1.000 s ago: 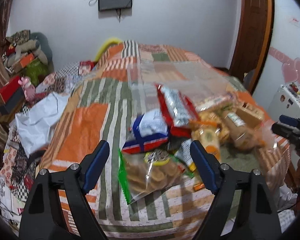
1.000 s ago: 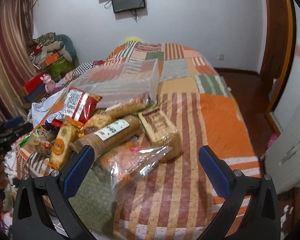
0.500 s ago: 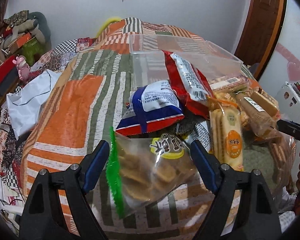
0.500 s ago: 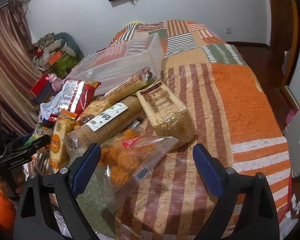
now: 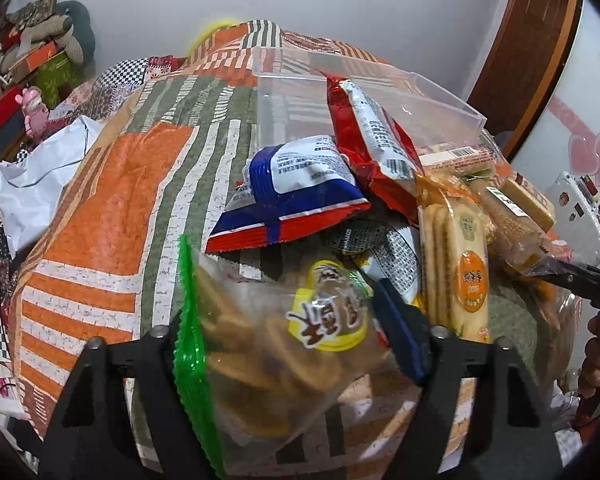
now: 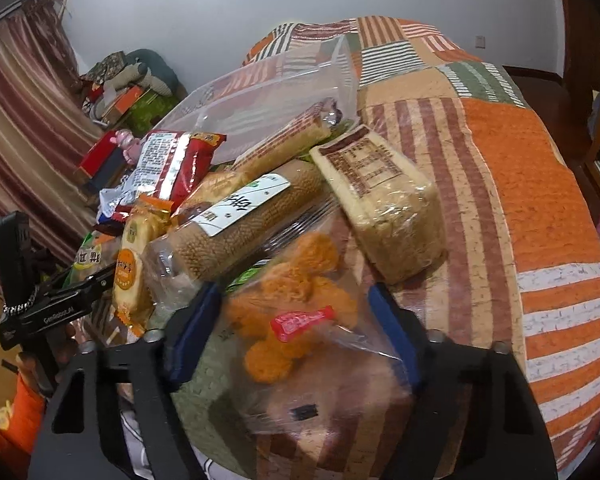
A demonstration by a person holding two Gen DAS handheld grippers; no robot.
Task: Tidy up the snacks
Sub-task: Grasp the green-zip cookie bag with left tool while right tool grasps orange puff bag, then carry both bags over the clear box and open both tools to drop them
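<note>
Closing on two bags: both tongs at once, each over a snack at the near edge of the bed [image 5: 112,184].
Left tongs [image 5: 284,320]: jaws closing around the green-edged biscuit bag [image 5: 268,344]; bag sits between them, right pad at its side, left pad hidden behind the green seam, so firm grip not yet certain.
Right tongs [image 6: 288,320]: jaws closing around the clear bag of orange puffs [image 6: 296,300]; pads just beside the plastic on both sides, pressing not evident.
Clear bin [image 5: 364,96]: at the far side of the pile on the quilt, apparently with nothing in it; red packet [image 5: 372,136] leaning over its near wall.
Pile: blue-and-white pouch [image 5: 296,196], orange-label cracker sleeve [image 5: 456,264], long brown roll with white label [image 6: 244,220], wrapped cake block [image 6: 384,200], striped wafer stick pack [image 6: 284,144], all loose and overlapping beside the bin.
Done so far: judging by the bin, nothing sorted yet.
Left to do: securing these two bags, lifting them clear of the heap, setting them into the bin, then the rest of the pile.
Risk: thin, slack plastic likely to slip or crumple; biscuits and puffs easy to crush under hard squeeze.
</note>
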